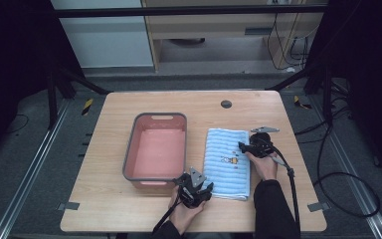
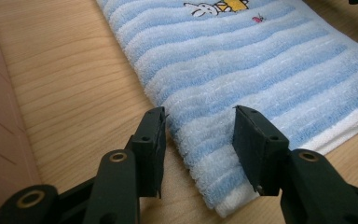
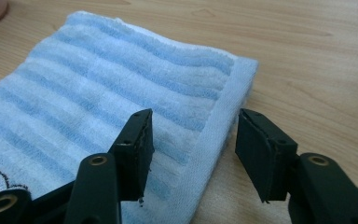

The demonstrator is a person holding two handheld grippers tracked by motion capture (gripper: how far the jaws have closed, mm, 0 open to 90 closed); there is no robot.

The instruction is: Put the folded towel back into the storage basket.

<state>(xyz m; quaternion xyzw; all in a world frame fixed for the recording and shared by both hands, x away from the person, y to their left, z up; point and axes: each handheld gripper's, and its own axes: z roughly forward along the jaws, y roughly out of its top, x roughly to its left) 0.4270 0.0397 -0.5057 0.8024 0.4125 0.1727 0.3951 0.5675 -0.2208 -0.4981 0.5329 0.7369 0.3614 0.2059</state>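
The left gripper's (image 2: 199,149) fingers (image 2: 151,140) stood apart, straddling the near corner of the folded blue-striped towel (image 2: 242,70) without pressing on it — one finger over the wood, the other over the terry. The right gripper's (image 3: 193,151) fingers (image 3: 261,149) were likewise apart, set astride the towel's hemmed edge near its far corner, with no pinch yet made. The towel lay flat on the worktop (image 1: 129,209), just beside the pink basin (image 1: 155,149) and apart from it. Judging by this, the work was at its start: both grippers were placed at opposite corners, but gripping, lifting and whatever followed — perhaps a further fold or a move into the basin — remained undone. The basin looked empty, and its near wall stood close to the left gripper, so that could crowd a sideways move. A dark round grommet (image 1: 226,104) sat well apart at the worktop's far edge.
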